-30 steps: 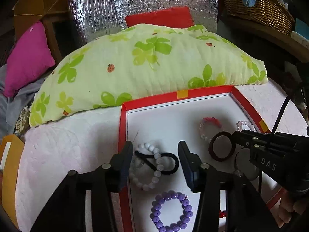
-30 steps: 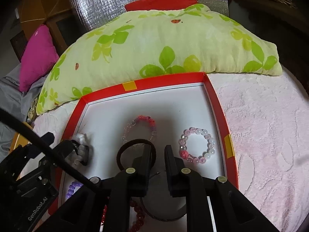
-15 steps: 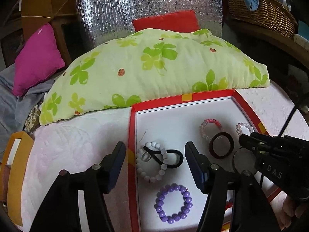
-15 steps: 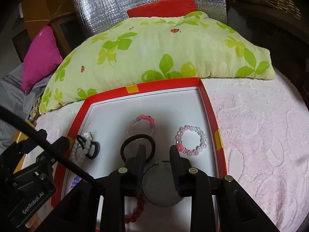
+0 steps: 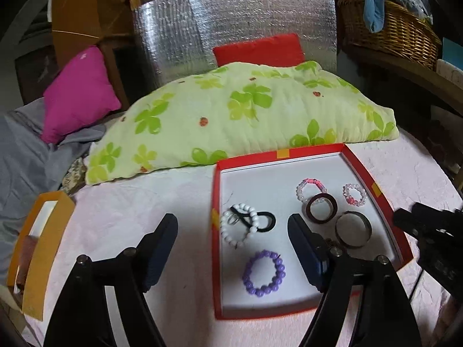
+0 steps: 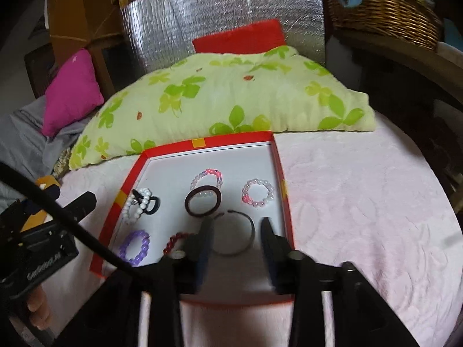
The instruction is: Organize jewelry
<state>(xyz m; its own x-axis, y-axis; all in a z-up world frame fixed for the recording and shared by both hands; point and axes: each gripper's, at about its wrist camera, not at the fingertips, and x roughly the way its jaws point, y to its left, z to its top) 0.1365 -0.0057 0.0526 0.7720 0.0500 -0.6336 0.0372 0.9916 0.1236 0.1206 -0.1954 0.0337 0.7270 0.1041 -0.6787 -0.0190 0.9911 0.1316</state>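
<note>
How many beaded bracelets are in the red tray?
5. White at the left, tangled with a black hair tie; purple at the front; dark red beside it, partly hidden; two pinkish ones at the back.

Straight beyond the tongs lies a green-leaf pillow (image 5: 240,121), with a red cushion (image 5: 258,49) behind it and a silver foil panel (image 5: 231,20) upright at the back. Far left of the tongs sits a magenta pillow (image 5: 76,91) on grey cloth (image 5: 26,156). A wicker basket (image 5: 396,31) stands far right, up on a shelf. Beneath the tongs spreads a pale pink cover (image 6: 361,202). An orange box (image 5: 43,240) lies just left of the left tongs.
</note>
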